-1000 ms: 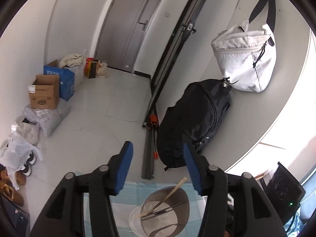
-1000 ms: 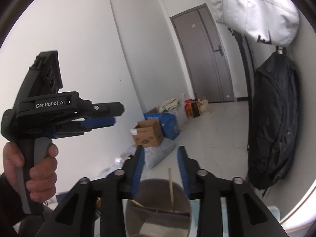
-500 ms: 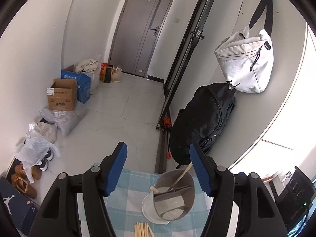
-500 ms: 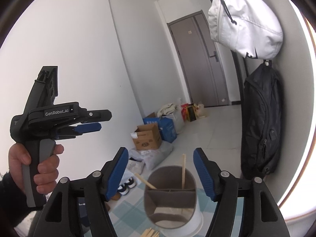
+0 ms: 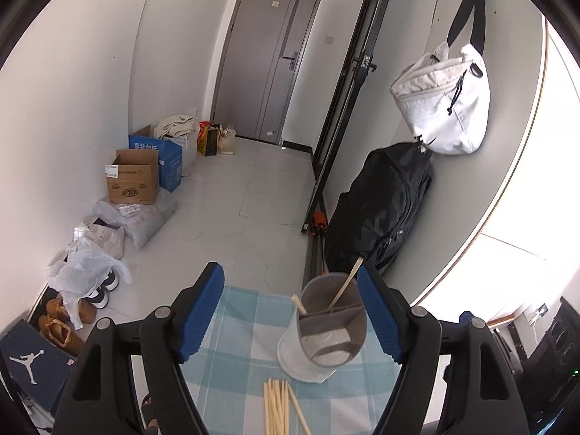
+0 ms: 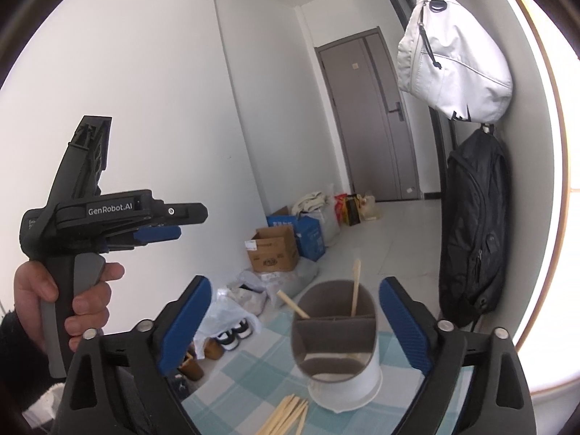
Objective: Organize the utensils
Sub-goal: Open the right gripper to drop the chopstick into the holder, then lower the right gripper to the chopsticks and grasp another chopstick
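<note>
Here the utensil holder point(image 5: 331, 330) stands near the far edge of the checked tablecloth point(image 5: 239, 330), two chopsticks point(image 6: 356, 287) leaning inside it. A loose bundle of chopsticks point(image 5: 281, 409) lies on the cloth just in front of it. The left gripper point(image 5: 290, 311) and right gripper point(image 6: 294, 320) are both opening, fingers spread wide, pinching nothing.
</note>
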{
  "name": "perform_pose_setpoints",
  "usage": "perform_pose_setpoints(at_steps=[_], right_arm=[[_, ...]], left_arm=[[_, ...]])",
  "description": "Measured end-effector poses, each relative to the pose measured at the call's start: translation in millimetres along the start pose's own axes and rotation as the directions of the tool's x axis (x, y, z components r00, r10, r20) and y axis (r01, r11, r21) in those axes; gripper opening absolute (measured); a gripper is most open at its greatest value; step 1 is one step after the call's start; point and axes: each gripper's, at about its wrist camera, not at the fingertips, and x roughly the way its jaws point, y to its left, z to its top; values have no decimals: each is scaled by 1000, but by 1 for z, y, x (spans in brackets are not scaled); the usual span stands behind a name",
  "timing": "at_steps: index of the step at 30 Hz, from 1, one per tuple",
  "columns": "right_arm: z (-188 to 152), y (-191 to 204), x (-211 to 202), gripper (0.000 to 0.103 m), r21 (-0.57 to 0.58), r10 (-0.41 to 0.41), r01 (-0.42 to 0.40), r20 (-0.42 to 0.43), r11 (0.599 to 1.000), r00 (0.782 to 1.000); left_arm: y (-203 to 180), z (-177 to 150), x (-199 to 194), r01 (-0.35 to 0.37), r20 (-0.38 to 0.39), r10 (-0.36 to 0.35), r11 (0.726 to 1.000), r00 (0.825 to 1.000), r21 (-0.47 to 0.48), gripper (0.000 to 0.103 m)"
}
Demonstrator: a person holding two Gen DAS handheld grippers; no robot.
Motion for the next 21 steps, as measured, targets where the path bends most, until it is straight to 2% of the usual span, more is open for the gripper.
perform_pose_setpoints(at_steps=[3,9,14,18,21], right_arm=[[-9,5,-2,101,-1,-9,9,-16,1000,1000],[-33,10,5,103,-24,-42,40,-99,999,994],[-55,9,17,103,-21,-56,53,-199,998,978],[-74,10,24,103,-28,-72,67,-256,997,964],[-84,8,30,103,-49,-161,153,-279,987,947]], left_arm=[[2,-11,0,-21,-10,21,1000,1000,6,78],[10,-38,7,-39,-39,40,999,998,21,79],[15,-61,17,-47,-64,49,998,997,42,79],[25,-77,30,-83,-98,87,996,991,43,79],[32,-85,36,-111,-98,115,993,989,46,79]])
